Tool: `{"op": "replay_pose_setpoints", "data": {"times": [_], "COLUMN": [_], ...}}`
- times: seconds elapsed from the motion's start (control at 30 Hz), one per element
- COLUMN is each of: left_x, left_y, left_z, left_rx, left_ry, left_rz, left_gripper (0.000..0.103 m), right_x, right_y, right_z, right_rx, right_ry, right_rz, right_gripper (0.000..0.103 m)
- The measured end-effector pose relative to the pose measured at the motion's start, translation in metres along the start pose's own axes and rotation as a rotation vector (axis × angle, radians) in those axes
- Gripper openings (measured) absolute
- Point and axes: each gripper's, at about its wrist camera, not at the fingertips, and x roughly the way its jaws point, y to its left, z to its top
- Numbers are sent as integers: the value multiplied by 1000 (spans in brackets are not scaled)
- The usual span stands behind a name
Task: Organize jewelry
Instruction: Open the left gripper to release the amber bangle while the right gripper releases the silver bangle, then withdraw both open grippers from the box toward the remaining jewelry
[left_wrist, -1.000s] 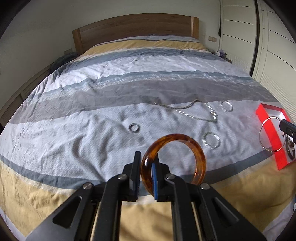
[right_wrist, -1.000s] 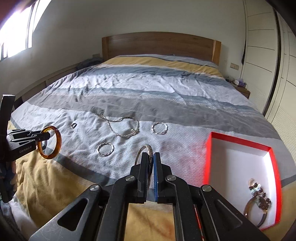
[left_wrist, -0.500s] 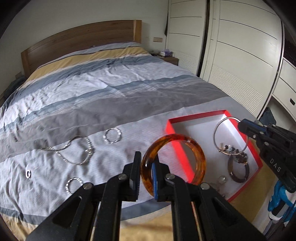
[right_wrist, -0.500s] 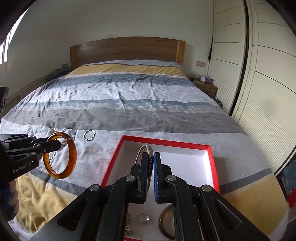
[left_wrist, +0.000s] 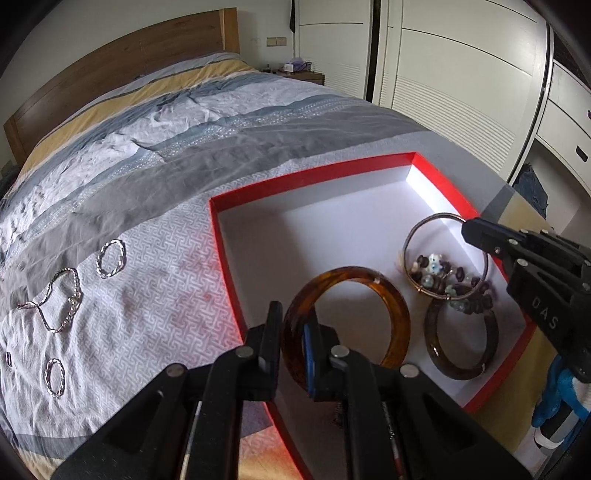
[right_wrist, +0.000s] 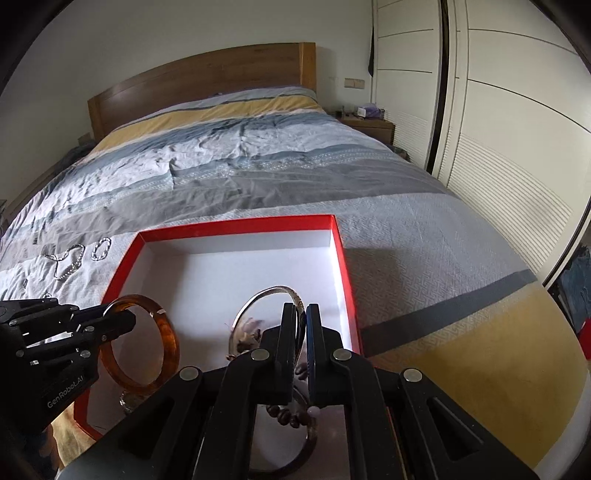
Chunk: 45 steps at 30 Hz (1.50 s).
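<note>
Black jaws of the left gripper (left_wrist: 293, 345) are clamped on the near rim of an amber bangle (left_wrist: 391, 306), which stands upright on edge over the white floor of a red-rimmed box (left_wrist: 218, 236). Just right of it in the left wrist view, a dark brown bangle (left_wrist: 461, 373) lies flat in the box, with a beaded bracelet (left_wrist: 443, 280) resting partly on its far edge. The right gripper (left_wrist: 466, 230) reaches in from the right, pinched on the top of a thin metal bangle (left_wrist: 410, 240), which hangs upright above the beads. In the right wrist view the same thin hoop (right_wrist: 258, 295) sits tight between that gripper's two nearly closed fingers, and the amber one appears at the left, held by the other tool over the box's near left corner.

Beyond the box's left wall, on the patterned bedspread (left_wrist: 166, 288), lie two twisted silver rings (left_wrist: 110, 258) and (left_wrist: 54, 376), well apart, with a silver chain necklace (left_wrist: 62, 306) between them. Farther back the striped cover runs up to a wooden headboard (left_wrist: 110, 70). White wardrobe doors (left_wrist: 461, 74) stand along the right.
</note>
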Motion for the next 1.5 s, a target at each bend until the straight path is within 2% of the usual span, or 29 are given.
{"op": "replay_pose_setpoints", "data": {"times": [0.07, 0.27, 0.43, 0.5, 0.57, 0.7, 0.93, 1.07, 1.33, 1.5], "left_x": [4, 4, -6, -15, -27, -56, -113, -139, -177, -196], "left_y": [-3, -2, 7, 9, 13, 22, 65, 103, 181, 219], "left_z": [-2, 0, -1, -1, 0, -1, -24, -46, -103, -132], "left_rx": [11, 0, -54, -61, -76, -100, -143, -167, -227, -283], "left_ry": [4, 14, 19, 4, -12, -44, -93, -102, -91, -85], "left_rz": [19, 13, -65, -79, -100, -113, -57, 26, 156, 208], "left_gripper": [10, 11, 13, 18, 29, 33, 33, 33, 33, 33], "right_x": [5, 14, 2, -9, -20, -49, -106, -128, -150, -153], "right_y": [-1, -3, -4, -5, -3, 3, 34, 63, 130, 160], "right_z": [-4, -15, -15, -13, -10, -3, 8, 14, 13, 8], "right_rx": [-6, -7, 1, 6, 9, 10, -11, -35, -90, -107], "right_ry": [20, 62, 54, 44, 33, 2, -55, -76, -85, -76], "right_rz": [-10, -29, -40, -43, -44, -42, -2, 43, 127, 159], "right_gripper": [5, 5, 7, 13, 19, 24, 26, 26, 26, 26]}}
